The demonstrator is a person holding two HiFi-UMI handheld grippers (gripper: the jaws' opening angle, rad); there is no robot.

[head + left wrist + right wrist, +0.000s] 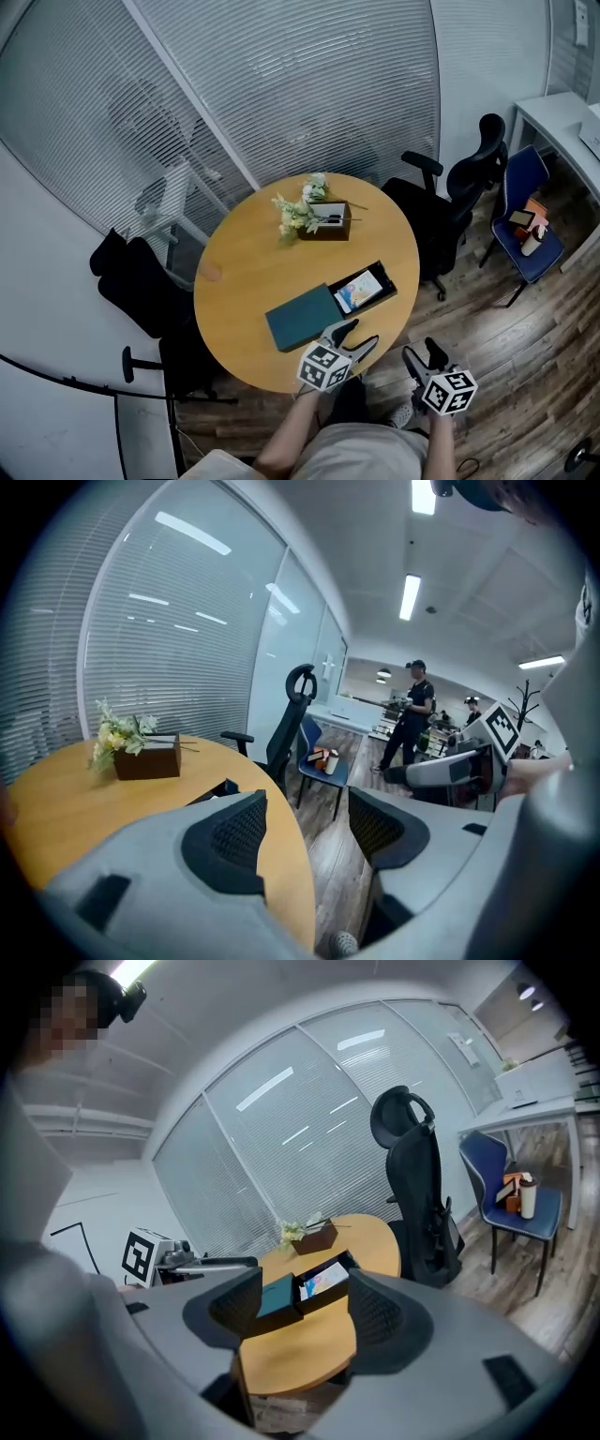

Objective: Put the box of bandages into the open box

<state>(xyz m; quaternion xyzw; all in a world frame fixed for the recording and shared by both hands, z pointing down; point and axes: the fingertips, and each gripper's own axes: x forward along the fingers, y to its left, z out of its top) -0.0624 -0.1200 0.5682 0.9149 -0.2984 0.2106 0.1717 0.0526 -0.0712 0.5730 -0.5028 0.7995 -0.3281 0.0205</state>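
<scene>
**Both grippers empty at the table's near edge, bandages lying in the open box**

The left gripper (357, 336) is held at the near rim of the round wooden table (244, 272). Its jaws stand apart with nothing between them; in its own view the gap shows only the table's edge and the wood floor beyond. Its tips are close to the near corner of the teal lid (302, 318) without touching it. The right gripper (422, 353) is just to its right, off the table and over the floor. Its jaws are spread wide and also empty, and they point back across the tabletop.

The lid lies flat on the table, and against its right side sits the black open box (389, 281). The box of bandages (358, 290), with its colourful printed face up, lies inside that box. Both grippers are clear of it.

Farther across the table stands a brown box (325, 228) with a small bunch of pale flowers (295, 214) at its left. A black office chair (450, 202) stands beyond the table's right side, and a blue chair (520, 220) with a few items on its seat is farther right. Another dark chair (141, 281) stands to the table's left. A person (410, 714) in dark clothes stands farther down the room.
</scene>
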